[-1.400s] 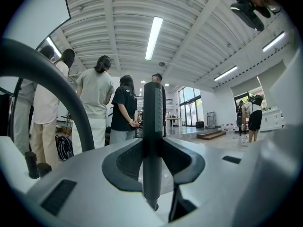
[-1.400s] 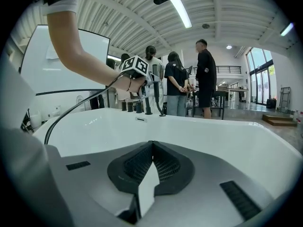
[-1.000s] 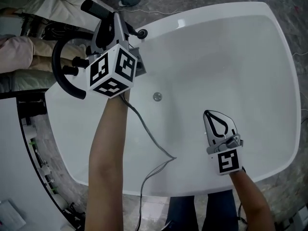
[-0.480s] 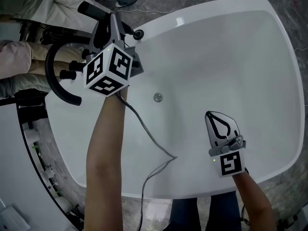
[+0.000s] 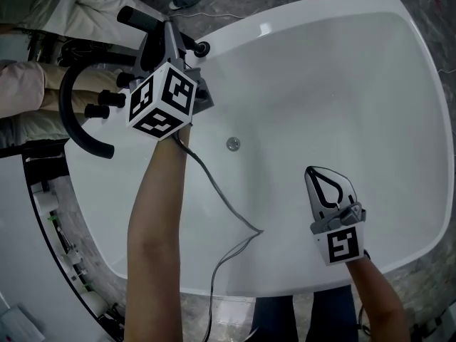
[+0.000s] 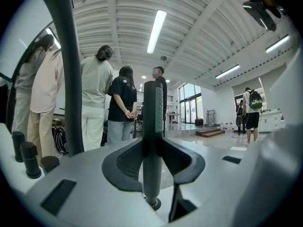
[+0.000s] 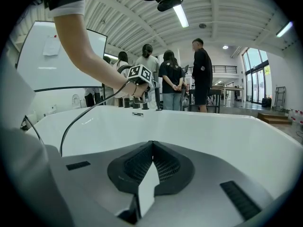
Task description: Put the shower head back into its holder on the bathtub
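The shower head point(image 6: 152, 126) is a dark grey wand that stands upright between the pads of my left gripper point(image 6: 153, 157), which is shut on it. In the head view that gripper point(image 5: 167, 35) hovers over the white bathtub's point(image 5: 306, 14) far left rim, and the wand's black end point(image 5: 137, 18) sticks out to its left. A round black piece point(image 5: 203, 48) sits just right of the jaws; I cannot tell whether it is the holder. My right gripper point(image 5: 326, 185) is shut and empty low over the tub's near right side, its pads point(image 7: 163, 162) pressed together.
A black arched faucet point(image 5: 65, 116) and black knobs point(image 5: 100, 110) stand on the rim left of my left gripper. A thin grey line point(image 5: 221, 198) trails from under that gripper across the tub floor past the drain point(image 5: 233, 144). Several people point(image 6: 94, 103) stand beyond the rim.
My left gripper has sunk a little toward the rim with the wand still in it. The right gripper has kept its place.
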Tool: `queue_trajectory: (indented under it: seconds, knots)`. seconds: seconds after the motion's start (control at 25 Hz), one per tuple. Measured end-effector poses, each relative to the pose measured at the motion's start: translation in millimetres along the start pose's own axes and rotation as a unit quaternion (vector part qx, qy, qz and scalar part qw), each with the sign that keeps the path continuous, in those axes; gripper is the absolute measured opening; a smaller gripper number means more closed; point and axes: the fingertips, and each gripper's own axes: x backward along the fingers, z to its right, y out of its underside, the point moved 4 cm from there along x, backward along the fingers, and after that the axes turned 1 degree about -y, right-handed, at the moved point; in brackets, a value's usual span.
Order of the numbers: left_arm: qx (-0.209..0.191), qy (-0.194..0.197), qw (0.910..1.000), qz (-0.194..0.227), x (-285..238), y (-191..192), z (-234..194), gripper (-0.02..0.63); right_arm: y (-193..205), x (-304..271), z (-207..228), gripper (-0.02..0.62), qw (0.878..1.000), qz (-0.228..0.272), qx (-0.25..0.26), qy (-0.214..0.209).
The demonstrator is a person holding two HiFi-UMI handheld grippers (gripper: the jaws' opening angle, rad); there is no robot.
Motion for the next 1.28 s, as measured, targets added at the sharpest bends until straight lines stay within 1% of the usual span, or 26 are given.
queue_trajectory:
  seconds: [0.12,0.56,0.8,1.04,1.28]
  knots:
    - [0.001,-0.002,1.0,-0.004,-3.4,4.5,-1.3,0.121,2.0,-1.0,0.8,0.006,1.0,-0.001,0.003,0.0]
    - [-0.016,0.005,0.9998,-0.009,-11.9,19.4,2.4,0.121,12.7,-2.2,-1.5,0.007,1.0,-0.007,-0.005,0.001]
    - [-0.016,0.003,0.9999,-0.005,-12.8,21.2,2.0,0.12,17.7,-1.5,-3.2,0.007,1.0,-0.01,-0.007,0.001]
    - [-0.004,-0.004,0.9999,-0.012,-19.9,20.1,-3.2,0.12,22.0,2.1,-6.1,0.006,1.0,-0.012,-0.012,0.001]
    - [-0.022,0.003,0.9997,-0.01,-18.1,21.0,1.5,0.12,27.2,3.4,-5.3,0.007,1.0,-0.008,-0.011,0.002]
